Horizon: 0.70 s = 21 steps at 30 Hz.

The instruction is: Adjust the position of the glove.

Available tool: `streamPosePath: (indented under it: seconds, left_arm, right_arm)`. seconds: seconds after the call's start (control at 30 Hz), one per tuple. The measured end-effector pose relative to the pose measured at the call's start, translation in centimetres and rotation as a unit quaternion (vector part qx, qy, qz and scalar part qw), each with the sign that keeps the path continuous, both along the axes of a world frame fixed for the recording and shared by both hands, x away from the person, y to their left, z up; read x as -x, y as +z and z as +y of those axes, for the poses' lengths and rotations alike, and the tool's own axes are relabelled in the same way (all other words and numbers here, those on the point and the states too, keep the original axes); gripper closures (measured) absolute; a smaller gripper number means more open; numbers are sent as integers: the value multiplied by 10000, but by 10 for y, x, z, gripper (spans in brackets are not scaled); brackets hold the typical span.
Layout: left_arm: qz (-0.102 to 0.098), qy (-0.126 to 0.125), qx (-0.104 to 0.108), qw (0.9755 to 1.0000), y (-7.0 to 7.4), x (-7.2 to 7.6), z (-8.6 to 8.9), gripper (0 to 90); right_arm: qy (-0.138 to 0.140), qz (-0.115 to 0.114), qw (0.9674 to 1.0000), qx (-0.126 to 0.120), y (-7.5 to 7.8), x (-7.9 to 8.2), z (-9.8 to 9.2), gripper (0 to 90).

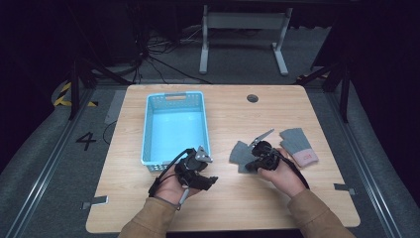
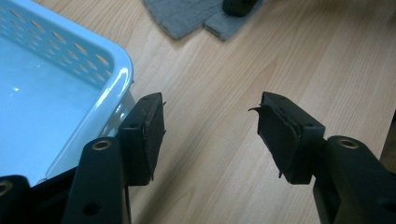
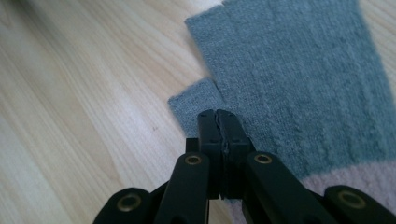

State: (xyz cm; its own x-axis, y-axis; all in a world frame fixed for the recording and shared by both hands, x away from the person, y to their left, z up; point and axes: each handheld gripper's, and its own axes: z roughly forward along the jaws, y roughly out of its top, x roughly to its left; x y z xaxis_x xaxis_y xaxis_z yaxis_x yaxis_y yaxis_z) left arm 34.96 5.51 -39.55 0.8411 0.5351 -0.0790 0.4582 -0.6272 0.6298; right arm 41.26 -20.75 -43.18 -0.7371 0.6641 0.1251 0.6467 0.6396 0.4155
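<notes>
A grey knitted glove (image 1: 239, 154) with a pink cuff lies flat on the wooden table (image 1: 233, 208), right of a light blue basket (image 1: 147, 129). My right gripper (image 1: 251, 166) rests low over that glove (image 3: 303, 70). Its jaws (image 3: 218, 115) are shut above the thumb, with no cloth visible between them. My left gripper (image 1: 210, 181) hovers by the basket's near right corner (image 2: 116, 70). It is open (image 2: 210, 112) with only bare wood between its pads, and the glove (image 2: 187, 16) lies farther ahead of it. A second grey glove (image 1: 298, 145) lies to the right.
The basket's inside shows nothing in it. A round cable hole (image 1: 252, 98) sits near the table's far edge. A white desk frame (image 1: 242, 34) and cables stand on the floor beyond the table. Bare wood lies in front of both hands.
</notes>
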Motion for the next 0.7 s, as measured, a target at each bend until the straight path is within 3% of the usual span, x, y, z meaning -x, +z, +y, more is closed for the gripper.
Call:
streamPosePath:
  seconds: [0.7]
  left_arm:
    - [4,-79,13,10000,1,-3,-5,417]
  right_arm:
    - [286,437,9984,224,3,18,-4,897]
